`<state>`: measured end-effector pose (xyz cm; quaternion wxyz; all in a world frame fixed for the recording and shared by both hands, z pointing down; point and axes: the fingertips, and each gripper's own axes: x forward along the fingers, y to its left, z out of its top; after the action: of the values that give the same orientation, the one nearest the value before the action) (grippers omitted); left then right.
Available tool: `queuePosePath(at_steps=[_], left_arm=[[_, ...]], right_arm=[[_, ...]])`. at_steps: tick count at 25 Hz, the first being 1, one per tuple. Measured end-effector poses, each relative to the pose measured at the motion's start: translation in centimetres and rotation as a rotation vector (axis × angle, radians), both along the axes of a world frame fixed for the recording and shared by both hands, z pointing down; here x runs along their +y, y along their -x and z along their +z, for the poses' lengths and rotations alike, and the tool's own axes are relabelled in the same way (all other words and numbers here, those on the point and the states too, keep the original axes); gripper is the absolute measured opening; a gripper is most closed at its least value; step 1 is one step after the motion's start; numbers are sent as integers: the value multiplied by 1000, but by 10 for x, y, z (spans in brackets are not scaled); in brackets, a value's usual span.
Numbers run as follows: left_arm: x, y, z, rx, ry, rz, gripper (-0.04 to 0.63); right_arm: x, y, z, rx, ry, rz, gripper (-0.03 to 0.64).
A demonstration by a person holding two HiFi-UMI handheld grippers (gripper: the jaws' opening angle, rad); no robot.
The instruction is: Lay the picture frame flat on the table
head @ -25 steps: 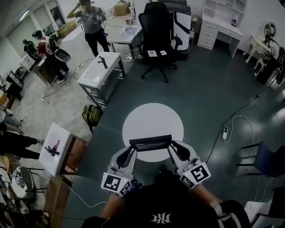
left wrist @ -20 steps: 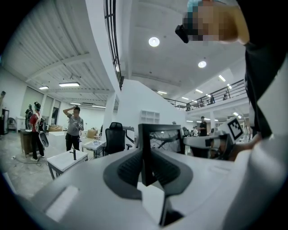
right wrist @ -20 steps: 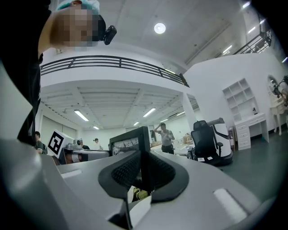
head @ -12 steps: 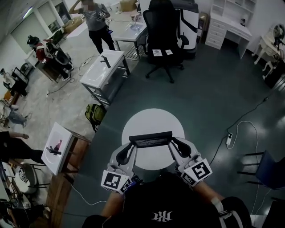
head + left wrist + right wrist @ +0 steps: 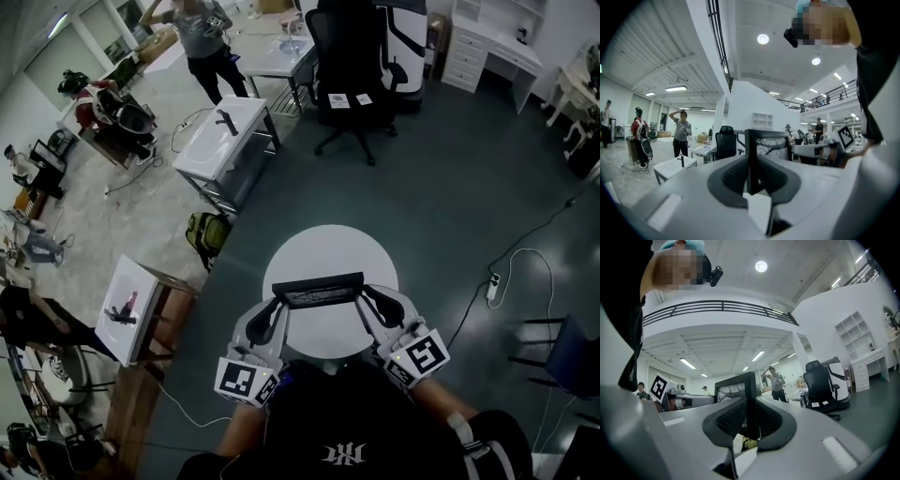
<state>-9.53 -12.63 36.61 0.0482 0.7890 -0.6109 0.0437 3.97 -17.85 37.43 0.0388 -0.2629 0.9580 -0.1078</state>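
A black picture frame [image 5: 317,292] is held by its two short ends over the round white table [image 5: 330,248]. It looks upright or tilted, its top edge toward me. My left gripper [image 5: 278,306] is shut on the frame's left end, and my right gripper [image 5: 367,299] is shut on its right end. In the left gripper view the frame's edge [image 5: 751,154] stands between the dark pads [image 5: 731,176] of the left gripper [image 5: 752,178]. In the right gripper view the frame [image 5: 738,387] runs off to the left from the right gripper [image 5: 751,420].
A black office chair [image 5: 356,66] stands beyond the table, with a white sink unit [image 5: 223,141] and a green backpack [image 5: 208,232] to the left. A white box [image 5: 127,305] sits on a wooden stand nearby. A power strip [image 5: 493,286] and a blue chair [image 5: 572,356] are at the right. People stand at the far left.
Both grippers keep their hold on the frame. The frame has moved a little forward, from over the table's near part toward its middle, as my head view drifted.
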Motion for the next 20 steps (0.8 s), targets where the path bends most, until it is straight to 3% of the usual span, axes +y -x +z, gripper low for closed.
queuePosePath(at_steps=[10, 20], left_arm=[[-56, 44, 15, 47, 24, 169, 38], [-98, 138, 0, 64, 8, 324, 38]], right_arm=[[-37, 39, 9, 55, 20, 168, 44], [-42, 129, -11, 87, 34, 318, 41]])
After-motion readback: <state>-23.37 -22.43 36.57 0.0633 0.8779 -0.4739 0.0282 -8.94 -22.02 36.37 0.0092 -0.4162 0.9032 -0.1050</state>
